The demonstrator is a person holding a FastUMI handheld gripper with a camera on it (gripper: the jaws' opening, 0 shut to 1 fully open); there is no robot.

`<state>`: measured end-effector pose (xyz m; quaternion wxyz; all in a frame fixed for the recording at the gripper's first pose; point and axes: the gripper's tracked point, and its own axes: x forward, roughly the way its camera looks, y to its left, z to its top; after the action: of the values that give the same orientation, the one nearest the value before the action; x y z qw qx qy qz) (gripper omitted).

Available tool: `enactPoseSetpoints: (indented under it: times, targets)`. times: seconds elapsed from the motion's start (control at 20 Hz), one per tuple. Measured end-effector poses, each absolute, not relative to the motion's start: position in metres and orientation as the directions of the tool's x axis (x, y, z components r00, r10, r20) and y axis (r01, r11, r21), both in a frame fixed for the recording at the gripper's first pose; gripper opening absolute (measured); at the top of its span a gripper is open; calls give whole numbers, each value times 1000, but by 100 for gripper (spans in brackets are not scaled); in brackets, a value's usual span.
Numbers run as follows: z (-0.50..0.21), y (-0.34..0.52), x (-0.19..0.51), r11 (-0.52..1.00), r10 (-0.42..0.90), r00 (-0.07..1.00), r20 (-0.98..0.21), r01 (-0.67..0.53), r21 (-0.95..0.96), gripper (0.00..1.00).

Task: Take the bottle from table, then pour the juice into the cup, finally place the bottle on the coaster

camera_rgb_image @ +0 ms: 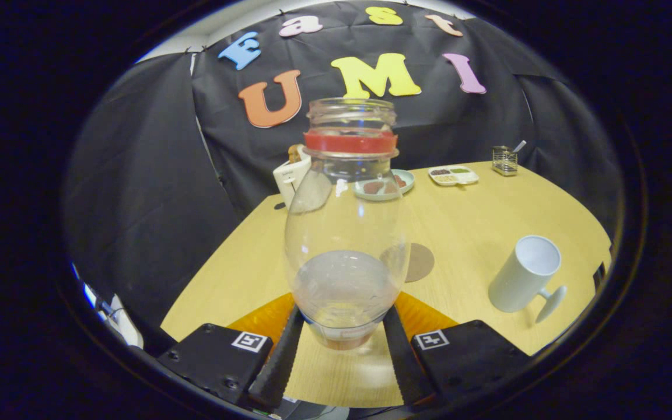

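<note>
Tongs (345,326) clamp bottle (345,233) above table (476,216).

Even, soft overhead light keeps the desk (476,221) bright, glare streaks the clear bottle (345,233), and fisheye bending warps the edges.

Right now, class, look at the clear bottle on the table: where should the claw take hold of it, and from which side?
Grip the bottle low on its wide lower body, coming in level from the near side, as the claw does now with a finger on each flank. It stands upright and open-mouthed with a narrow neck, so a low side grip likely keeps it steady for pouring.
</note>
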<state>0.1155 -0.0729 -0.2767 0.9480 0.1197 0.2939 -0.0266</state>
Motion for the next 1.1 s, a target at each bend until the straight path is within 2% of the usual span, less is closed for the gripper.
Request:
enactPoseSetpoints:
  times: [0.45, 0.85, 1.1]
  targets:
    - [-244, -81, 130, 795, 119, 876, -467, 198, 574, 77]
    - [-238, -88, 140, 633, 187, 902, -388, 191, 750, 76]
    - [-249, -95, 150, 546, 197, 900, -388, 228, 806, 76]
